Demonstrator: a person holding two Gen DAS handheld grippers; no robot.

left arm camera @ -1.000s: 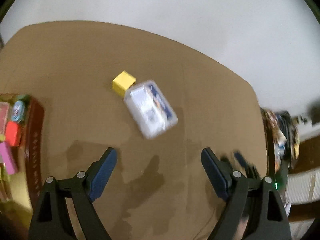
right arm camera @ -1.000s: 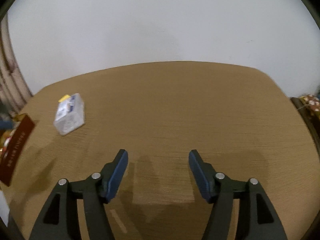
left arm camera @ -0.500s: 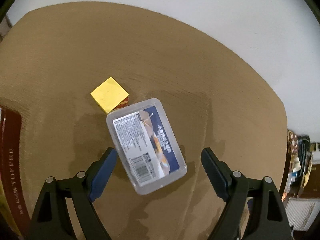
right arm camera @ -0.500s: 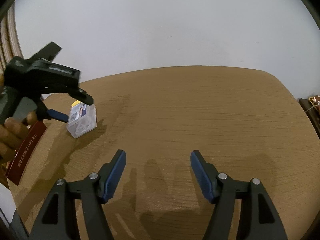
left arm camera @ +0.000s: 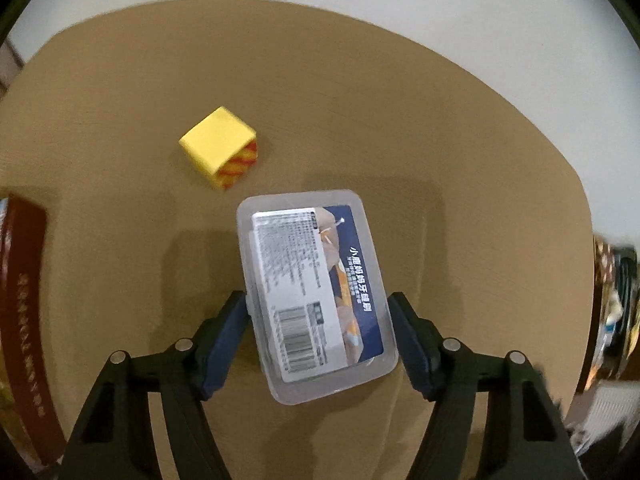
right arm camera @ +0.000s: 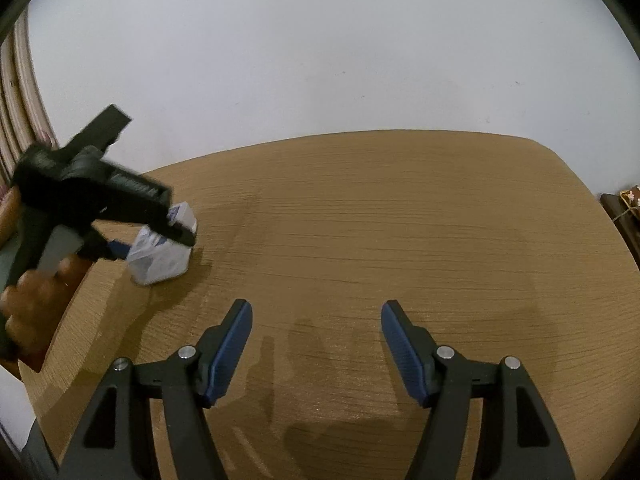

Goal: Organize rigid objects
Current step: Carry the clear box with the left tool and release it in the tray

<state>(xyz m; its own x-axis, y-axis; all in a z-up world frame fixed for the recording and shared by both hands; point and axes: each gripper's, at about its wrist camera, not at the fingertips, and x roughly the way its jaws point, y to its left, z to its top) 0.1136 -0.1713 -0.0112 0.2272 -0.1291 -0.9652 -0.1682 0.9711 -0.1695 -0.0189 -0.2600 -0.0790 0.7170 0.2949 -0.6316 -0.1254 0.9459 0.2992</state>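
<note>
A clear plastic box (left arm camera: 316, 292) with a printed blue and white label lies on the brown table. My left gripper (left arm camera: 320, 316) is open around it, one finger on each long side, close to or just touching its walls. A yellow cube (left arm camera: 219, 145) with red-striped sides sits just beyond the box to the left. In the right wrist view the left gripper (right arm camera: 152, 236) is over the same box (right arm camera: 160, 264) at the table's left side. My right gripper (right arm camera: 316, 336) is open and empty above bare table.
A dark red box (left arm camera: 24, 300) with gold lettering stands at the left table edge. Cluttered items (left arm camera: 616, 304) lie off the table's right side. A white wall (right arm camera: 320, 60) is behind the table (right arm camera: 400, 220).
My left gripper has moved forward and down until the clear box sits between its fingers. The right gripper has barely moved.
</note>
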